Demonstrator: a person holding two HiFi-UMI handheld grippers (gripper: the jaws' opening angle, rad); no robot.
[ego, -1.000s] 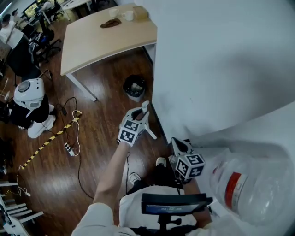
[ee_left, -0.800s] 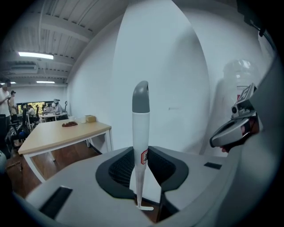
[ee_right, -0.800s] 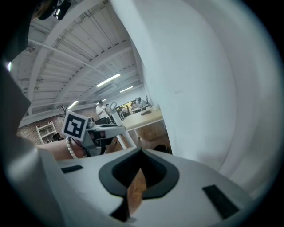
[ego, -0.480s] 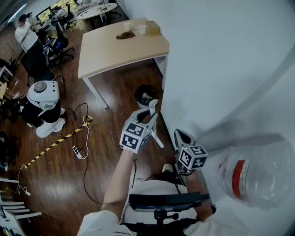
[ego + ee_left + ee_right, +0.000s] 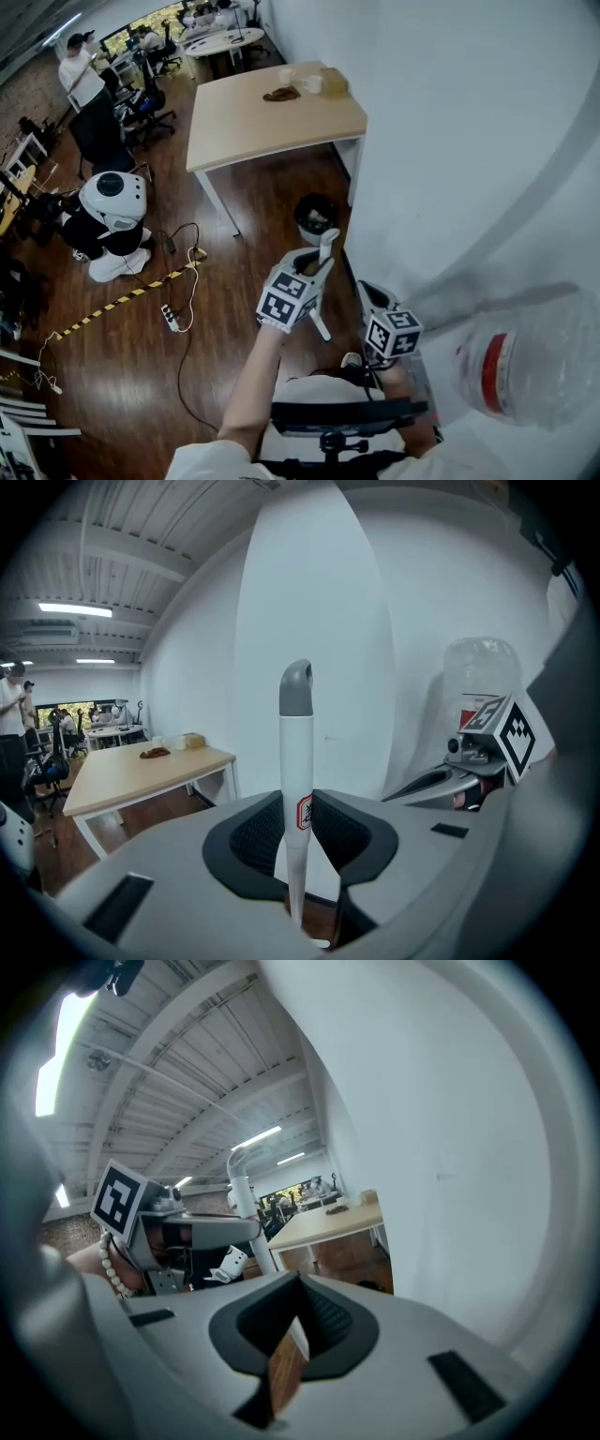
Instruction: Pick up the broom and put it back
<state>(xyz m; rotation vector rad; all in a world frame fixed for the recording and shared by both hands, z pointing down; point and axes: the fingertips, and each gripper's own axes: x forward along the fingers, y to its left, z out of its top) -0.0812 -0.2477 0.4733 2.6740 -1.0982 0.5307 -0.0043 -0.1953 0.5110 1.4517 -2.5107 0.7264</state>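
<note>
The broom shows only as its white handle with a grey cap (image 5: 327,241), standing almost upright close to the white wall. My left gripper (image 5: 317,269) is shut on that handle below the cap. In the left gripper view the handle (image 5: 296,752) rises straight up from between the dark pads (image 5: 255,836), and the left gripper (image 5: 298,834) clamps it on both sides. The broom's head is hidden. My right gripper (image 5: 368,291) hangs lower right, beside the wall, apart from the broom. In its own view the right gripper (image 5: 298,1290) has its tips together and nothing between them.
A white wall (image 5: 450,141) runs along the right. A wooden table (image 5: 272,122) stands ahead, with a black waste bin (image 5: 317,216) by its leg. A white robot (image 5: 111,202), a power strip with cables (image 5: 173,317) and striped tape lie to the left. A clear water jug (image 5: 534,361) is at lower right.
Both grippers have risen, the left one still holding the broom handle. The head view has tipped up, so more of the far room shows.
</note>
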